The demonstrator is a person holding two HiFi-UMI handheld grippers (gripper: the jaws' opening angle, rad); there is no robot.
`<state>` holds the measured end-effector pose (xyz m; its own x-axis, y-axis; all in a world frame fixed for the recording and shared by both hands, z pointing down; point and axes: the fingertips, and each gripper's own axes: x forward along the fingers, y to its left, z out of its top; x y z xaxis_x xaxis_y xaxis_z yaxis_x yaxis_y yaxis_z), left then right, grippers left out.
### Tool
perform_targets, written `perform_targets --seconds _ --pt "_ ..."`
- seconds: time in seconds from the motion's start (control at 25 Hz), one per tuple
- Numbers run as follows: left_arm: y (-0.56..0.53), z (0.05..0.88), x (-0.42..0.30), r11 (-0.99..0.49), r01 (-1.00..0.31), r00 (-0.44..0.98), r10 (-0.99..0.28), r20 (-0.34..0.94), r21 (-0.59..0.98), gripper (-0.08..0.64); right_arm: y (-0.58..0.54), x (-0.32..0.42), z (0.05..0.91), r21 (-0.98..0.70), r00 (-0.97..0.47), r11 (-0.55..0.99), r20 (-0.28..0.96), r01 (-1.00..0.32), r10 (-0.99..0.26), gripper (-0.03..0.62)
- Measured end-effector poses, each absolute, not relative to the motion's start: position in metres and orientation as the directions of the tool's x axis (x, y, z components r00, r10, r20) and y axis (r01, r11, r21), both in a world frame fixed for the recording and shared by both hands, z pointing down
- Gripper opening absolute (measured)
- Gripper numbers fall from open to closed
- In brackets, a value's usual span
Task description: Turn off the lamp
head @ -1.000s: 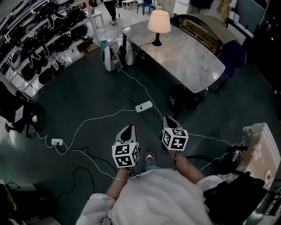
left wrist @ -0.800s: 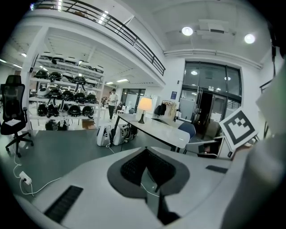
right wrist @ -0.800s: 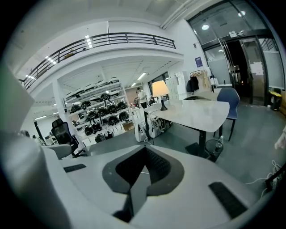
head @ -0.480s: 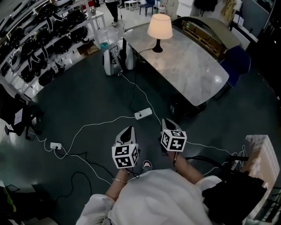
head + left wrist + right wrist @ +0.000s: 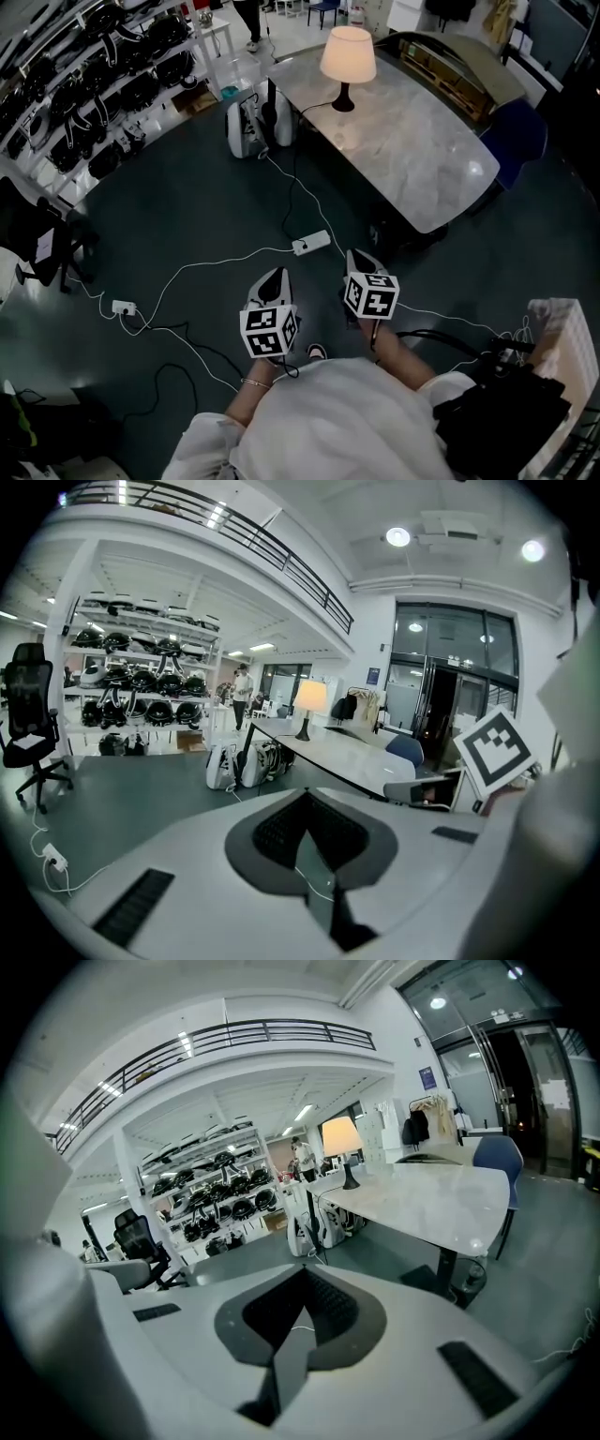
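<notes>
The lamp [image 5: 348, 54] stands lit, cream shade on a dark stem, at the far end of a grey marble table [image 5: 412, 141]. It also shows far off in the left gripper view as the lamp [image 5: 309, 697] and in the right gripper view as the lamp [image 5: 341, 1136]. My left gripper [image 5: 274, 278] and right gripper [image 5: 359, 258] are held side by side over the dark floor, well short of the table. Both point toward it. The left gripper [image 5: 305, 794] and the right gripper [image 5: 305, 1271] are shut, with nothing between their jaws.
A white power strip [image 5: 311, 243] lies on the floor just ahead, and its cord runs to the table. A small socket [image 5: 123, 306] and loose cables lie at the left. Two white units [image 5: 251, 127] stand by the table's end. Helmet shelves [image 5: 94, 84], a blue chair [image 5: 516, 136].
The whole view has moved forward: the power strip and table sit nearer and lower in the picture. Both grippers keep their places in the view and stay shut.
</notes>
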<state>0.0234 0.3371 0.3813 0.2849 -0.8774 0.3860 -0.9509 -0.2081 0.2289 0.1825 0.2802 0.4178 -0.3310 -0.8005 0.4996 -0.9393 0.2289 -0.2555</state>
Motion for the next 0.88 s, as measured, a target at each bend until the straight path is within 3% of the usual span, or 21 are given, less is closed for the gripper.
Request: perform_targets --seconds 0.88 --pt "0.276 0.390 0.017 -0.241 -0.948 0.306 -0.869 0.389 0.209 0.008 0.231 0.173 0.433 -0.259 -0.321 0.213 0.514 -0.942 -0.796 -0.002"
